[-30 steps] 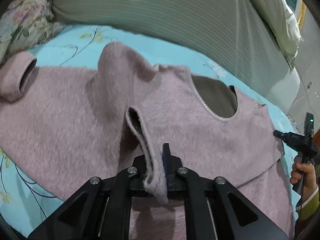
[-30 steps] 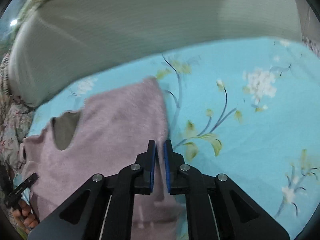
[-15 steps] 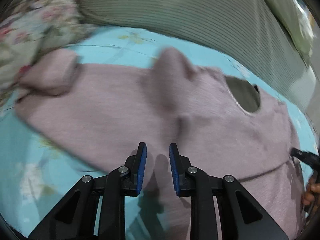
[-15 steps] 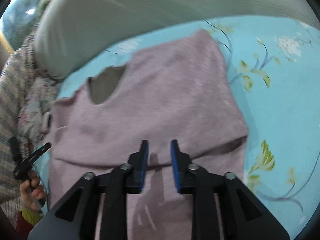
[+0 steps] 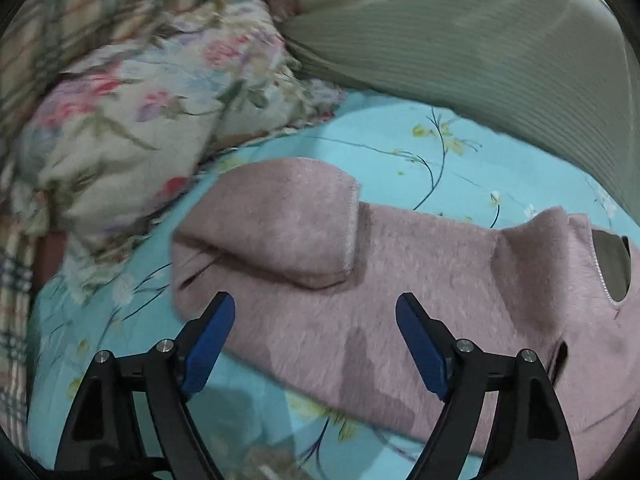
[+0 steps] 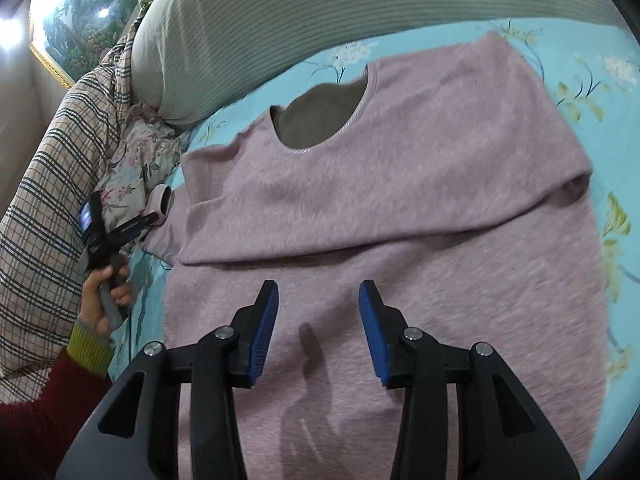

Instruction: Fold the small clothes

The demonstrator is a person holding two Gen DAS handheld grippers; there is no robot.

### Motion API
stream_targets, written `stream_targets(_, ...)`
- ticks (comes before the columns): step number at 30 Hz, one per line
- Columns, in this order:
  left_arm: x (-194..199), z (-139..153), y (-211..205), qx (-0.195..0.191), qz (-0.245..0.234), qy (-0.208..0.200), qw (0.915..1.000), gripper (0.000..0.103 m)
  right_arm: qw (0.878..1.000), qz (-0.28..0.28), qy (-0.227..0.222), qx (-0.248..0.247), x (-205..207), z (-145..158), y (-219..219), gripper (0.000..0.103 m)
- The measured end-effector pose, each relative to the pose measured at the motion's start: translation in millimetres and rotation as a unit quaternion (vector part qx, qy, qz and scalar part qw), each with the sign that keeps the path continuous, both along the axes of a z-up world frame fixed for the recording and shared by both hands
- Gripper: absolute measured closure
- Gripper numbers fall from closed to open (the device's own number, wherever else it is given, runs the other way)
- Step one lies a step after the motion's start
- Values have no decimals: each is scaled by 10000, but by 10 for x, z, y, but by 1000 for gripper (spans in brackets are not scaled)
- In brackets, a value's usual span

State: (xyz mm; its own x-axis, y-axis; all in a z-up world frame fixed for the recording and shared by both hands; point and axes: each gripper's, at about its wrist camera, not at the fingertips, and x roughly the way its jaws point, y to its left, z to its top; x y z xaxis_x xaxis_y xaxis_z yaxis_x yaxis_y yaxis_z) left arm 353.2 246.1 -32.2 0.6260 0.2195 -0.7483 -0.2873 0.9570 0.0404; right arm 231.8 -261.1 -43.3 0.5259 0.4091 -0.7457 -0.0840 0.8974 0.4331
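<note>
A fuzzy pink sweater (image 6: 400, 208) lies flat on the turquoise floral bedsheet (image 6: 616, 80), with its grey-lined neck hole (image 6: 324, 116) toward the pillows. Both sleeves are folded across its chest. In the left wrist view the sweater (image 5: 420, 292) shows its left side, with a sleeve cuff (image 5: 288, 232) folded over on top. My left gripper (image 5: 316, 324) is open and empty just above that sleeve end. My right gripper (image 6: 319, 308) is open and empty above the sweater's lower body. The left gripper (image 6: 120, 232) also shows at the sweater's left edge.
A ribbed grey-green pillow (image 6: 320, 12) lies along the far side. A floral quilt (image 5: 132, 112) and a plaid blanket (image 6: 44, 216) are piled at the left. The sheet (image 5: 400, 132) is bare between sweater and pillow.
My left gripper let go of the sleeve, opened wide and moved left to the sleeve end. My right gripper opened and pulled back over the sweater's body.
</note>
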Motion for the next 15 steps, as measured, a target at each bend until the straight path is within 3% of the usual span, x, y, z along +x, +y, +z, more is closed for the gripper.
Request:
stream_targets(3,234,-92,-85,365,-157,187,9990,19,10000,-17,34,18,-22,-16,27,60)
stream_targets(5,453,-231,-120,808,-73,375,9960,19,10000,-20,29,25,-32,-7,33,60)
stream_targets(8,624,-359,7,872,115,485,9949,19,10000,-20,10,17,-52,17,22,60)
stream_targets(10,647,-372,122,695,178,378,9967,41,10000,-11,-11,28,-63,31,26,60)
stream_targets(11,646,-370,152,599,158,373,9974,71,10000,-5,-35,39,-78,41,34,60)
stream_targets(12,634,-367,171,501,159,375,9979,89,10000,4,-57,39,-83,51,39,60)
stream_targets(15,491,-216,200,46,54,60,10000,92,9998,31,-152,105,-119,84,65,60)
